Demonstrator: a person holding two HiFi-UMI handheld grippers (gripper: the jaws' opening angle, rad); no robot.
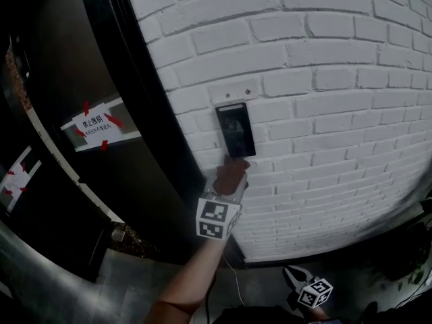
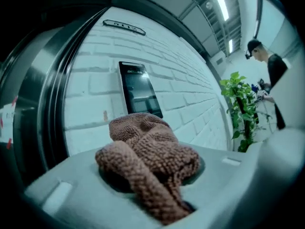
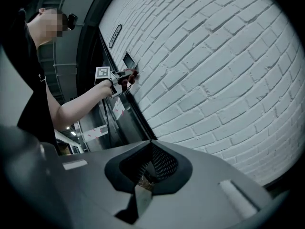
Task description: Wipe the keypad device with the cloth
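Note:
The black keypad device (image 1: 235, 129) is mounted upright on the white brick wall (image 1: 324, 113). My left gripper (image 1: 233, 175) is shut on a bunched brown cloth (image 1: 231, 173), which is held just under the device's lower edge. In the left gripper view the cloth (image 2: 150, 151) fills the jaws, with the device (image 2: 139, 88) right behind it. My right gripper (image 1: 297, 280) hangs low near the floor, away from the wall. Its jaws stand together with nothing in them (image 3: 143, 178). The right gripper view shows the left gripper (image 3: 125, 75) below the device (image 3: 129, 59).
A black door frame (image 1: 138, 113) runs down just left of the device. A paper notice (image 1: 98, 128) is taped to the door with red tape. A thin cable (image 1: 236, 275) hangs near the floor. A potted plant (image 2: 243, 109) and a person (image 2: 269, 70) stand further along the wall.

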